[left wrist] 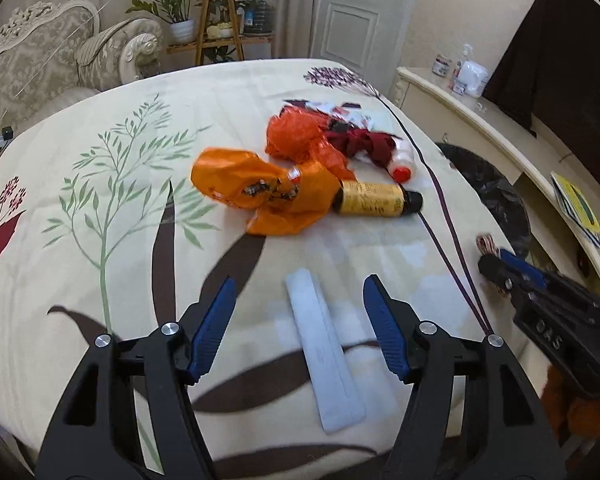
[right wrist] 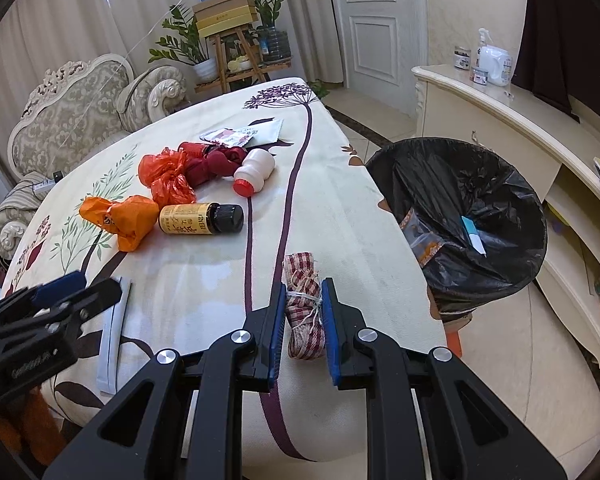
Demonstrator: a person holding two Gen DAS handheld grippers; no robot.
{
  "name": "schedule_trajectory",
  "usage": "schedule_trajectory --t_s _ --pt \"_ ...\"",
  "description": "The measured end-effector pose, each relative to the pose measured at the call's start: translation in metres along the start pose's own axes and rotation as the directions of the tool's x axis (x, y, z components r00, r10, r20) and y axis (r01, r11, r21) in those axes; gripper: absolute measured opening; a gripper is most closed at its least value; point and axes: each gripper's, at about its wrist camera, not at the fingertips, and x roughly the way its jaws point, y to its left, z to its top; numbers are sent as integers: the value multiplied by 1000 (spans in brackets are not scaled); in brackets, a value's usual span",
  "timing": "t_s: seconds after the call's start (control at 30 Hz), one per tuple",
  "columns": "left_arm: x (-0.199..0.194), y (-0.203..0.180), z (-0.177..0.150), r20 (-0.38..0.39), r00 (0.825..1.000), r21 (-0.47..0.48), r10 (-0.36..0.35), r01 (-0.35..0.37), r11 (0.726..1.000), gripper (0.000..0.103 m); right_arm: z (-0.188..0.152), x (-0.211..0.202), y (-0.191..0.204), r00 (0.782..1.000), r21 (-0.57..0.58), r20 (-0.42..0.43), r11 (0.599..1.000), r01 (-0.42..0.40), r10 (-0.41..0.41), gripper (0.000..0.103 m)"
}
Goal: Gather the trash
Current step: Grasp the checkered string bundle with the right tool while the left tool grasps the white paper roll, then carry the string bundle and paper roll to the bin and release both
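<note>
A floral tablecloth (right wrist: 340, 208) covers the table; a black-lined bin (right wrist: 460, 216) stands just beside its edge. The right gripper (right wrist: 304, 312) pinches a checked cloth bundle (right wrist: 305, 320) near that edge. The left gripper (left wrist: 296, 320) gapes empty over a pale flat packet (left wrist: 324, 360), partly hidden in the right view.

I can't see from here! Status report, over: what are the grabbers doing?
Right gripper shut on checkered bundle. Left gripper open above pale strip. Bin beside table, path clear.

Ornate sofa (right wrist: 72, 108), white door (right wrist: 374, 20) (panelled), curtains (right wrist: 60, 20)
</note>
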Motion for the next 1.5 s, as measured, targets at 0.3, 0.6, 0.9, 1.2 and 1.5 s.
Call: schedule_trajectory --t_s 0.3,0.6,0.9,1.2,1.5 --pt "6 -7 -25 -33 999 85 21 -18 996 36 -3 -2 0 1000 -3 2 1000 -5 5 19" --pt "3 -5 -26 3 1000 91 -5 5 996 18 -4 -2 2 1000 -6 1 1000 -3 3 19" --pt "-3 -41 -1 83 993 176 -79 64 982 18 11 -8 -18 999 19 36 999 39 -40 19" --pt "21 -97 44 106 979 240 -173 144 960 18 35 -4 -66 987 68 63 987 147 -151 19" --pt "71 -156 86 54 977 300 -205 180 937 18 60 14 -115 971 108 62 969 222 -230 19"
